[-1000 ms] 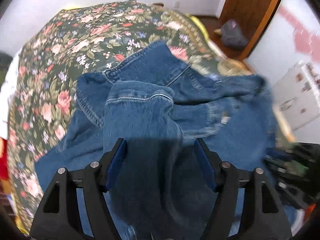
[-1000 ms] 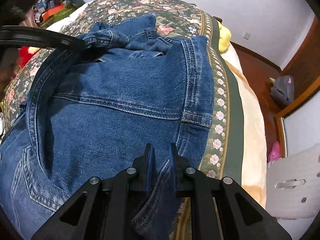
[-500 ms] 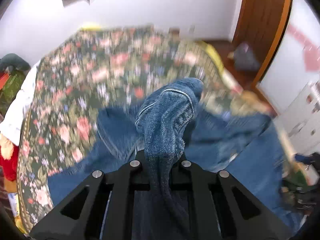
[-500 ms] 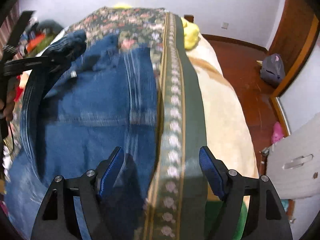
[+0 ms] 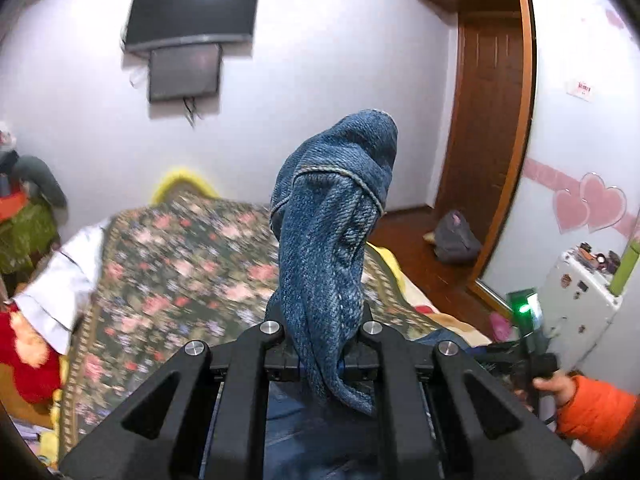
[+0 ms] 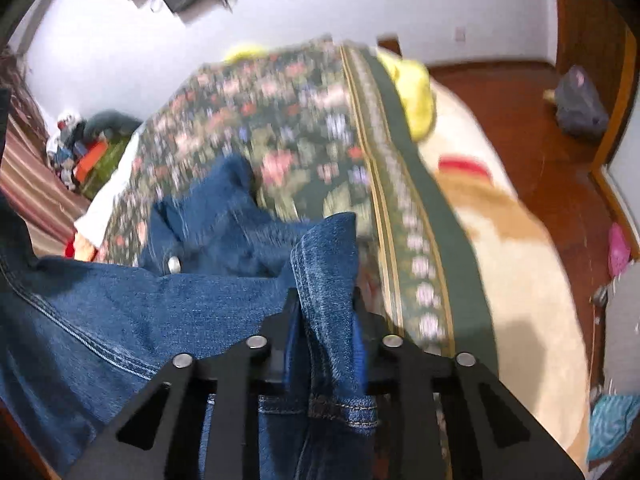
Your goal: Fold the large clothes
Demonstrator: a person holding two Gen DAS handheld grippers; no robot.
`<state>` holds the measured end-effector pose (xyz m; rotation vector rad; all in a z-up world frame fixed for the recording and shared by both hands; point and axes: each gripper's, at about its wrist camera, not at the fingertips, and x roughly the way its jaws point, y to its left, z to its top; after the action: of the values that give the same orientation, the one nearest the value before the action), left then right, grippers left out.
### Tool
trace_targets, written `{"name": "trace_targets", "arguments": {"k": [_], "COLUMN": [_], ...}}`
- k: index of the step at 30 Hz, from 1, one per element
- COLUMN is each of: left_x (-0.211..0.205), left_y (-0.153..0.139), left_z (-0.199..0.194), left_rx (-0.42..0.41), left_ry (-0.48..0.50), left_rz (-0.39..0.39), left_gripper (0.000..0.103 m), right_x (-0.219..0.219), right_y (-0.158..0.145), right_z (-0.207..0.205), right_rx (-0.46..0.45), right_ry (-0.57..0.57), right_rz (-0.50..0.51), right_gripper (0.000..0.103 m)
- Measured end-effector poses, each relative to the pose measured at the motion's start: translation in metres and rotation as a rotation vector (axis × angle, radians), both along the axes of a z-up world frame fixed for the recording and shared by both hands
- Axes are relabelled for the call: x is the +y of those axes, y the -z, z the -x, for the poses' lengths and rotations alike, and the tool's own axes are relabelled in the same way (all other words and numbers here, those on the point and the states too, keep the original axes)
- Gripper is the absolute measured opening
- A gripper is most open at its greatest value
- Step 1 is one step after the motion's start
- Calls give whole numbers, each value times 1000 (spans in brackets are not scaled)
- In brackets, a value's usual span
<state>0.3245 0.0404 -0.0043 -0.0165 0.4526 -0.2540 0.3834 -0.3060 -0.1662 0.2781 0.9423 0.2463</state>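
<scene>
A blue denim jacket (image 6: 120, 312) hangs between my two grippers above the floral bedspread (image 6: 288, 120). My left gripper (image 5: 320, 320) is shut on a bunched fold of the denim jacket (image 5: 332, 220), which stands up in front of the camera. My right gripper (image 6: 324, 312) is shut on a seamed edge of the jacket, and the rest of the cloth spreads down and left onto the bed. The fingertips of both grippers are hidden by the cloth.
The bed (image 5: 180, 264) fills the room's middle; a cream blanket (image 6: 512, 264) hangs off its right side. A TV (image 5: 188, 8) is on the far wall. A door (image 5: 488, 120), a bag (image 5: 456, 238) on the wooden floor and a white cabinet (image 5: 580, 300) stand right.
Both grippers have shut on the jacket and lifted it off the bed. The right gripper was open half a second ago and is shut on the edge now.
</scene>
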Motion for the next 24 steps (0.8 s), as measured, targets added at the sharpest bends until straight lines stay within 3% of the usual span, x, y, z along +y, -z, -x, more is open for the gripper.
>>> {"name": "trace_targets", "arguments": {"k": [3, 9, 14, 15, 17, 21, 23, 24], "left_x": [27, 89, 122, 124, 124, 141, 156, 163], "left_y": [20, 127, 211, 219, 225, 229, 230, 229], "left_z": [8, -1, 7, 12, 23, 34, 41, 45], "left_rx": [31, 348, 618, 638, 632, 664, 676, 675], "left_ry": [-45, -171, -169, -162, -179, -204, -247, -259], "left_rz": [-14, -41, 53, 74, 56, 123, 120, 123], "left_gripper": [12, 17, 22, 24, 38, 43, 62, 65], "right_x": [8, 34, 38, 40, 45, 47, 44, 42], "right_y": [-9, 12, 29, 29, 30, 30, 29, 28], "right_z": [4, -3, -4, -3, -3, -2, -1, -1], "right_rx": [-41, -12, 25, 22, 19, 28, 38, 47], "right_ry": [-1, -6, -3, -7, -19, -17, -18, -18], "right_rz": [31, 211, 258, 273, 314, 325, 309, 292], "right_gripper": [17, 17, 17, 17, 18, 18, 18, 18]}}
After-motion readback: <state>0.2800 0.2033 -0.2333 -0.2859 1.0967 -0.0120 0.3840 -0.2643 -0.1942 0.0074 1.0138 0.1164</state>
